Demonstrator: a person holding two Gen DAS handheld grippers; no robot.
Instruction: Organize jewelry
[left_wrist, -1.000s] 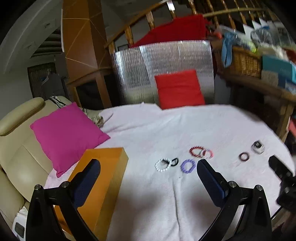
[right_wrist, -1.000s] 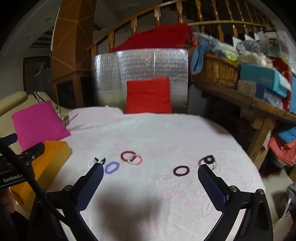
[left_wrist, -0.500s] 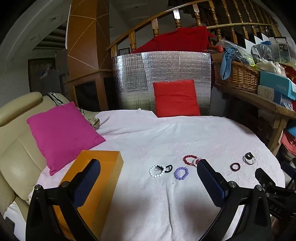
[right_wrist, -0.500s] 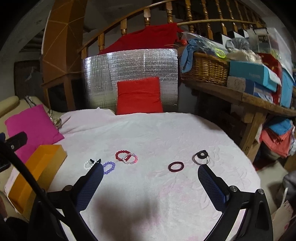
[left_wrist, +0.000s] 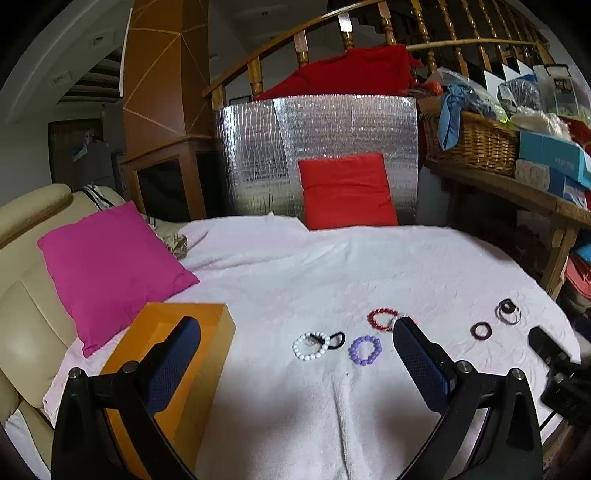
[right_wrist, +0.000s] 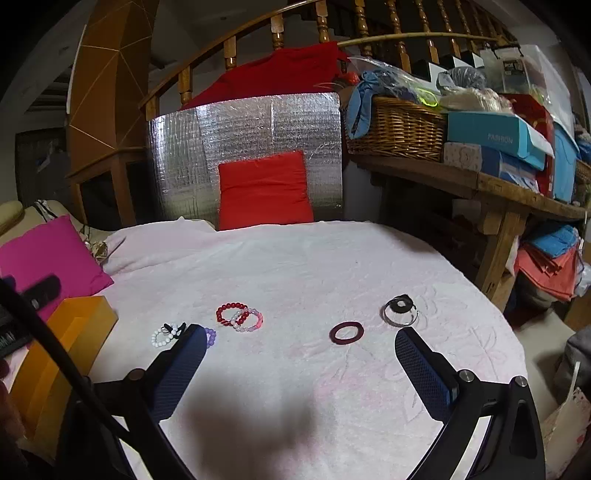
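Bracelets lie on a white-pink cloth (left_wrist: 303, 280): a white bead bracelet (left_wrist: 309, 346) with a black hair tie (left_wrist: 335, 339), a purple bead bracelet (left_wrist: 365, 349), a red bead bracelet (left_wrist: 380, 318), a dark red ring (left_wrist: 481, 329) and black-and-clear rings (left_wrist: 508, 311). An open orange box (left_wrist: 173, 354) stands at the left. My left gripper (left_wrist: 295, 354) hangs open and empty just short of the white and purple bracelets. My right gripper (right_wrist: 299, 363) is open and empty near the dark red ring (right_wrist: 346, 332), red bracelet (right_wrist: 229, 312), pink bracelet (right_wrist: 248, 319) and black-and-clear rings (right_wrist: 399, 309).
A magenta cushion (left_wrist: 107, 266) lies on a cream sofa at the left. A red cushion (left_wrist: 345, 192) leans on a silver foil panel (left_wrist: 317, 147) at the back. A wooden shelf (right_wrist: 480, 184) with a wicker basket and boxes stands to the right, past the cloth's edge.
Both cameras have shifted and tilted a little, so the bracelets sit lower and closer in view. Both grippers stay open and empty; nothing on the cloth has moved.
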